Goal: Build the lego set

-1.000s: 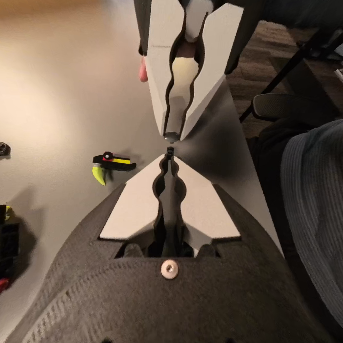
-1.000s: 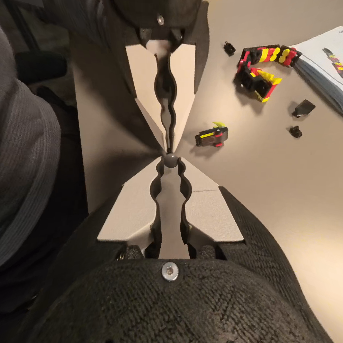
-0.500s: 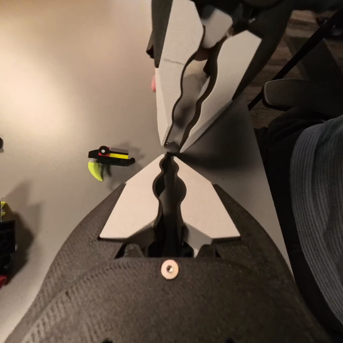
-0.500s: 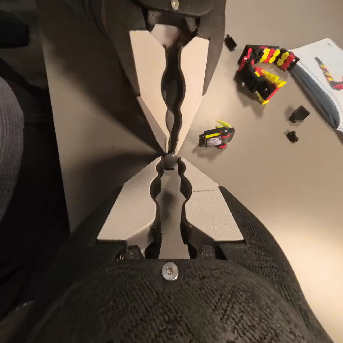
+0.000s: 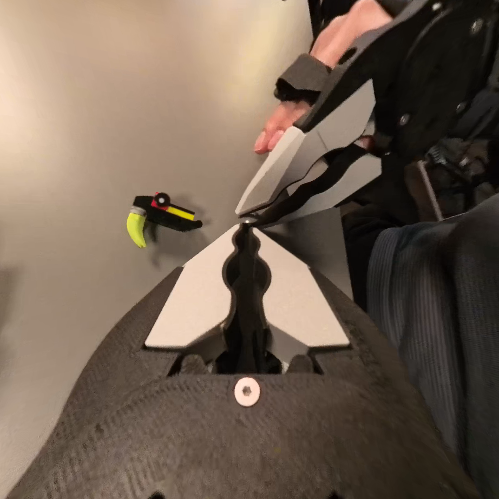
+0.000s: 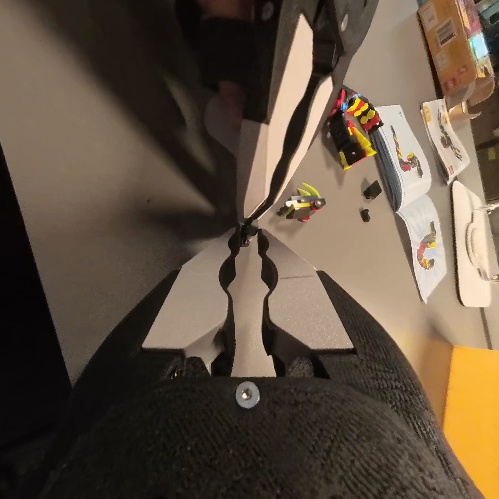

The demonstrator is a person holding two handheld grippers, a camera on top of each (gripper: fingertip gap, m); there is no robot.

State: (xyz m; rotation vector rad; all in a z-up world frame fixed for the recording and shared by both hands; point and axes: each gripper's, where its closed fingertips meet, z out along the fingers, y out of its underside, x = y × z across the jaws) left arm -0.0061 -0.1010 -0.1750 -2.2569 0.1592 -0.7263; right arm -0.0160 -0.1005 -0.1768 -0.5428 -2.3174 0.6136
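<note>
My left gripper (image 5: 244, 226) is shut on a small thin black lego piece that barely sticks out past its tips. My right gripper (image 6: 247, 236) is shut on a small dark grey ball-joint piece (image 6: 248, 234). The two grippers meet tip to tip just above the table, and the two pieces touch. In the left wrist view the right gripper (image 5: 249, 216) comes in from the upper right, with the grey ball (image 5: 248, 220) at its tip. In the right wrist view the left gripper (image 6: 249, 220) comes down from above. A small black, red and yellow sub-build with lime claws (image 5: 162, 216) lies on the table beside the tips; it also shows in the right wrist view (image 6: 302, 206).
A larger black, red and yellow build (image 6: 351, 129) lies farther off. Two loose black pieces (image 6: 372, 189) (image 6: 365, 215), open instruction booklets (image 6: 405, 167), a cardboard box (image 6: 453, 46) and a white tray with a glass (image 6: 464, 270) lie to the right. The table edge and a person's leg (image 5: 432, 324) are close by. Only a small space, under 4 cm, lies between the two pairs of fingers.
The small gap between the two held pieces has closed and they now touch. Both grippers have tilted, so the right gripper now comes in from the upper right in the left wrist view.
</note>
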